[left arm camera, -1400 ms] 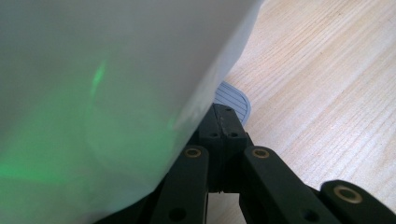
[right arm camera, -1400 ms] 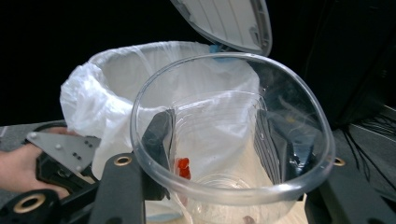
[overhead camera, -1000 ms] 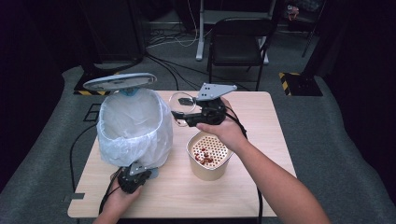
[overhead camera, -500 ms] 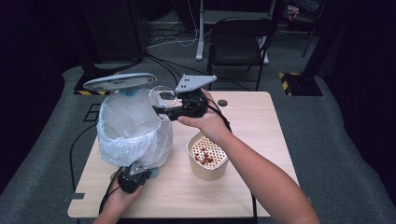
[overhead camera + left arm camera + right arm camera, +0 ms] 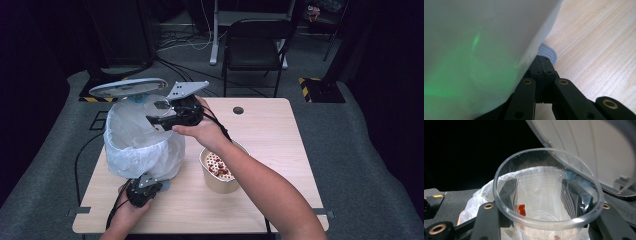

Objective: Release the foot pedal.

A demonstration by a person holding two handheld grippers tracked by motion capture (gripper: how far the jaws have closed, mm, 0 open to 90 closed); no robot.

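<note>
Hiding the left tongs' (image 5: 543, 68) tips: bin liner (image 5: 481, 50).

I am working in what looks like a lab or recording studio, not a home. My counter (image 5: 280, 150) is a small light-wood desk with a round cable hole (image 5: 238, 110), standing alone on grey carpet (image 5: 360, 165). Everything beyond it is dark, as if curtained off in black. Loose cables (image 5: 185, 42) trail across the floor behind, past the metal leg of a stand (image 5: 215, 35). An empty black folding chair (image 5: 256, 47) faces me from the far side. Yellow-and-black hazard tape (image 5: 306, 82) marks low black blocks on the floor at the carpet's edge.
</note>
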